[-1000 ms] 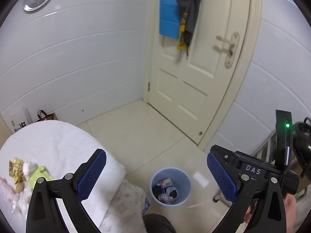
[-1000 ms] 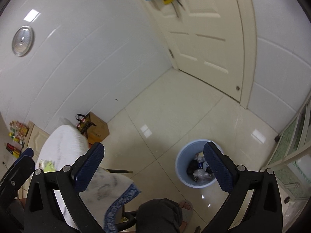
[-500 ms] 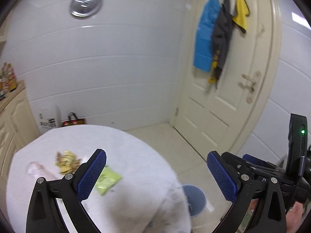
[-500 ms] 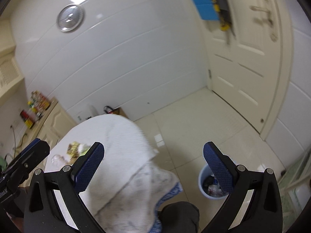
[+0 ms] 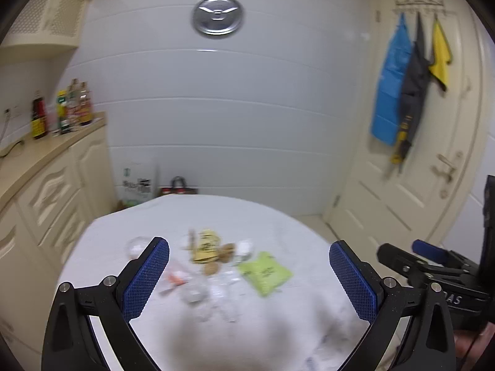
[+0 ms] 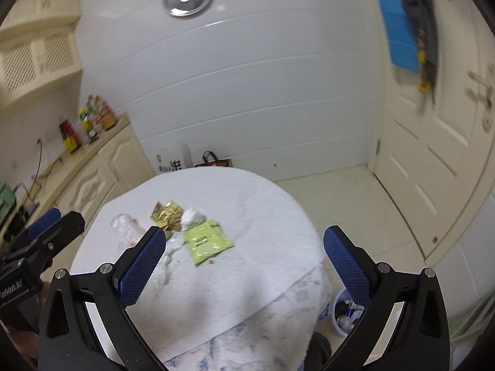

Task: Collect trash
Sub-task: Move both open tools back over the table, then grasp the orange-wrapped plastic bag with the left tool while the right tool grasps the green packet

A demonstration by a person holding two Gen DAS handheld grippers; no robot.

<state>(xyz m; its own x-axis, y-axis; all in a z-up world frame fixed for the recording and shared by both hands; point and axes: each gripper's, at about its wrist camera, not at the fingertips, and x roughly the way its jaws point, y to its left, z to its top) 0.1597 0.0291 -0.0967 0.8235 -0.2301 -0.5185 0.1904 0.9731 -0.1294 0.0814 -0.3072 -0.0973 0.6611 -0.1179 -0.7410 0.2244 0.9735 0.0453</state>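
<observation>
A pile of trash lies on the round table with a white cloth (image 5: 263, 216): a lime-green packet (image 5: 265, 272) (image 6: 206, 243), a gold wrapper (image 5: 205, 247) (image 6: 167, 213), a crumpled white tissue (image 6: 192, 216), brown nut shells (image 5: 225, 252) and clear plastic pieces (image 5: 198, 293) (image 6: 125, 230). My left gripper (image 5: 249, 281) is open and empty above the table's near side. My right gripper (image 6: 243, 261) is open and empty, to the right of the pile. The blue trash bin (image 6: 343, 312) stands on the floor at the table's right.
A cream counter with bottles (image 5: 62, 108) runs along the left. A paper bag (image 5: 178, 187) and a white carton (image 5: 136, 182) stand by the back wall. A cream door (image 5: 427, 154) with hanging cloths is at the right.
Both grippers have swung up and left from the floor and bin to the table; the trash pile now sits in the middle of both views. Both stay open.
</observation>
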